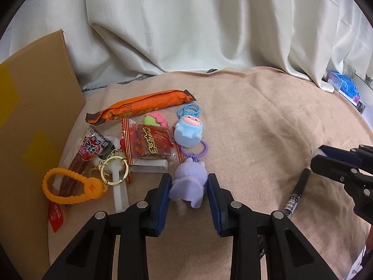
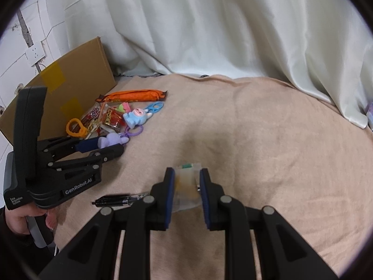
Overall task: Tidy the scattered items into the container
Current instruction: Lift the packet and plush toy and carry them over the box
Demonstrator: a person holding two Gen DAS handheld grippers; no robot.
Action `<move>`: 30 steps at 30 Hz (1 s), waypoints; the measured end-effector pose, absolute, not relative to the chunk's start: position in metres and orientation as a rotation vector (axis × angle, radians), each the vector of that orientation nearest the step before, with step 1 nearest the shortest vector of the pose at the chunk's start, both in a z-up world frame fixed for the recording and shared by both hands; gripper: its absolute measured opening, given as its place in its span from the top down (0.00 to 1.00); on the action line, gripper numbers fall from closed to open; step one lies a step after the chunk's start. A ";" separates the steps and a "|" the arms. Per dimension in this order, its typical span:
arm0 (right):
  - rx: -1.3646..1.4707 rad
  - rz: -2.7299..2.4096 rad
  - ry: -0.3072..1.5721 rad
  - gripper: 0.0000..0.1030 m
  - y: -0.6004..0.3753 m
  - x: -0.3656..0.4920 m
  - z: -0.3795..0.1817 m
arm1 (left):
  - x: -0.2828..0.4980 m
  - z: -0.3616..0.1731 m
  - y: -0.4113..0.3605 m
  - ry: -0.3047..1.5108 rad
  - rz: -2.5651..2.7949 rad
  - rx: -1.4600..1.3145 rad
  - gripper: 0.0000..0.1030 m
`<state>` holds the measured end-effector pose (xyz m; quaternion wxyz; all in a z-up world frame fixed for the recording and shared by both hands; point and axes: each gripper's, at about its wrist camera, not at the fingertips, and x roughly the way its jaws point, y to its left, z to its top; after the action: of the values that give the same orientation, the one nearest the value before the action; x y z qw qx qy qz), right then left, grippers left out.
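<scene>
My left gripper (image 1: 188, 182) has its two fingers on either side of a purple plush keychain toy (image 1: 187, 187) lying on the beige cloth; the pads look to be touching it. It shows in the right wrist view too (image 2: 112, 140). My right gripper (image 2: 186, 179) is closed around a small clear plastic packet (image 2: 187, 184) just above the cloth. Several items lie in a pile by the cardboard box (image 1: 35, 116): an orange snack bar (image 1: 142, 105), a red candy packet (image 1: 149, 142), a blue plush keychain (image 1: 187, 131), an orange strap (image 1: 72, 189). A black pen (image 1: 296, 193) lies near the right gripper.
The cardboard box (image 2: 70, 88) stands at the left edge of the cloth. A white curtain (image 1: 198, 23) hangs behind. Blue items (image 1: 347, 86) sit at the far right. The right half of the beige cloth (image 2: 268, 140) is bare.
</scene>
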<state>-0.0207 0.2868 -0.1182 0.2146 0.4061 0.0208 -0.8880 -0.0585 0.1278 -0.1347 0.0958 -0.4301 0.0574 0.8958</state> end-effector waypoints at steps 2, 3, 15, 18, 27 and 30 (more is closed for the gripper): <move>1.124 -2.465 0.057 0.76 0.286 -0.021 -0.118 | -0.057 -0.131 0.128 0.169 2.656 -1.262 0.69; 1.121 -2.465 0.055 0.76 0.286 -0.021 -0.117 | -0.056 -0.130 0.127 0.167 2.659 -1.254 0.70; 1.015 -2.499 -0.006 0.76 0.285 -0.009 -0.091 | -0.037 -0.080 0.123 0.119 2.703 -1.096 0.72; 0.966 -2.509 -0.019 0.76 0.282 -0.004 -0.079 | -0.031 -0.066 0.119 0.115 2.718 -1.057 0.72; 0.871 -2.528 -0.033 0.76 0.270 0.001 -0.055 | -0.019 -0.038 0.109 0.103 2.749 -0.975 0.72; 0.858 -2.532 -0.039 0.76 0.267 0.002 -0.050 | -0.017 -0.032 0.107 0.093 2.756 -0.960 0.72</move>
<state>0.0019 0.2673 -0.0502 0.2317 0.3121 -0.0141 -0.9212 -0.0167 0.1065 -0.0321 0.1104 -0.3268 0.0315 0.9381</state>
